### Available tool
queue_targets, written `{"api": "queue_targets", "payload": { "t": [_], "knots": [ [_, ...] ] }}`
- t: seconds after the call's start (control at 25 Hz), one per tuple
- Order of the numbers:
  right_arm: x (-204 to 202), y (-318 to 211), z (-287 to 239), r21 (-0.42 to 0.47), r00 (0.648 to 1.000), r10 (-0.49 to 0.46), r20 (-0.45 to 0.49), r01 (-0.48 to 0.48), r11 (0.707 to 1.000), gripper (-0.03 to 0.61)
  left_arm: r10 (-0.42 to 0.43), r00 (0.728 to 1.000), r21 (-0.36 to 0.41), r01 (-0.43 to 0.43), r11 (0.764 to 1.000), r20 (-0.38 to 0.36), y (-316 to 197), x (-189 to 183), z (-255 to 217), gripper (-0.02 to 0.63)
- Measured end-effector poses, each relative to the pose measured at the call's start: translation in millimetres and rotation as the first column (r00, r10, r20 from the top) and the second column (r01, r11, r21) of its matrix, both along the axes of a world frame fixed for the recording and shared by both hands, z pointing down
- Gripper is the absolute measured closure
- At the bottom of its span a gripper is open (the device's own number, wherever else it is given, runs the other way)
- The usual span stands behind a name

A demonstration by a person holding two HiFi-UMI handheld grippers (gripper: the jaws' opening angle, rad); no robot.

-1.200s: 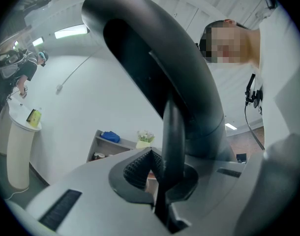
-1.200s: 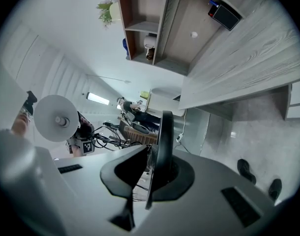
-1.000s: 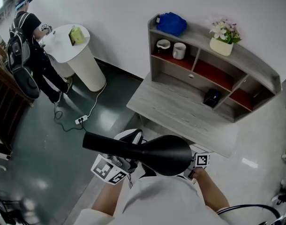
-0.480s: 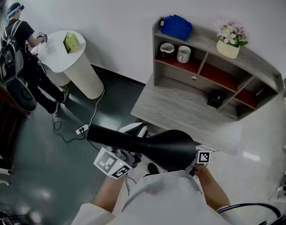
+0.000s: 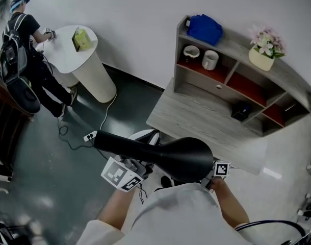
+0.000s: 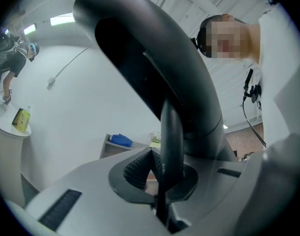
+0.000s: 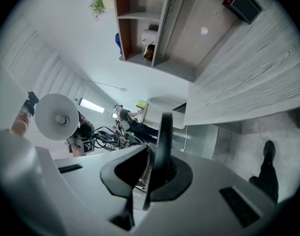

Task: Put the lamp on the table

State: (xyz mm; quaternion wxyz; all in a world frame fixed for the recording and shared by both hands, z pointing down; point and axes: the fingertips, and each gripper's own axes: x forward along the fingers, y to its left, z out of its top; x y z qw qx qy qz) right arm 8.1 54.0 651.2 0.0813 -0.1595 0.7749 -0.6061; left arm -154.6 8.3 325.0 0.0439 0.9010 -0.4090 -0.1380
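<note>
Lamp (image 5: 172, 158): glossy black, wide dome tapering to a tube, held level before the torso, short of the table (image 5: 196, 120). Head view hides both grips. Left gripper (image 6: 162, 181) view shows jaws clenched on its thin black edge. Right gripper (image 7: 157, 167) view shows the same, plus a white disc (image 7: 56, 117). Since a second ago, grips are unchanged and the table sits further right in frame.

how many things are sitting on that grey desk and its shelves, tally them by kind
white cups: 2
blue bag: 1
flower pot: 1
black box: 1
total: 5
</note>
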Motion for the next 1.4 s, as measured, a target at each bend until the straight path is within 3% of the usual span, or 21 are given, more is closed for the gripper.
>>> {"api": "queue_targets", "payload": {
  "t": [0.68,0.88,1.04,1.16,1.28,1.4],
  "knots": [
    [-11,-118,8,-0.031,0.994,-0.089,0.061,0.091,0.995,0.557,-0.041,0.998,0.017,0.04,0.999,0.043,-106,12,3,0.607],
    [5,-152,24,-0.064,0.998,-0.052,0.021,0.053,0.997,0.557,-0.023,0.999,0.026,0.022,0.999,0.035,-140,24,9,0.607],
    [8,-168,24,-0.058,0.999,-0.03,0.019,0.031,0.998,0.557,-0.004,1.0,-0.009,0.004,1.0,0.014,-165,23,22,0.606],
    [14,-184,38,-0.062,0.999,0.014,-0.047,-0.017,0.998,0.557,0.039,0.999,-0.005,-0.039,0.999,0.031,-187,25,25,0.607],
    [3,-201,34,-0.055,0.998,0.057,-0.003,-0.057,0.997,0.557,0.088,0.995,0.008,-0.088,0.996,0.043,-209,25,26,0.607],
    [1,-212,45,-0.065,0.992,0.12,-0.03,-0.122,0.99,0.557,0.146,0.988,-0.007,-0.146,0.989,0.045,-229,22,34,0.606]
  ]
}}
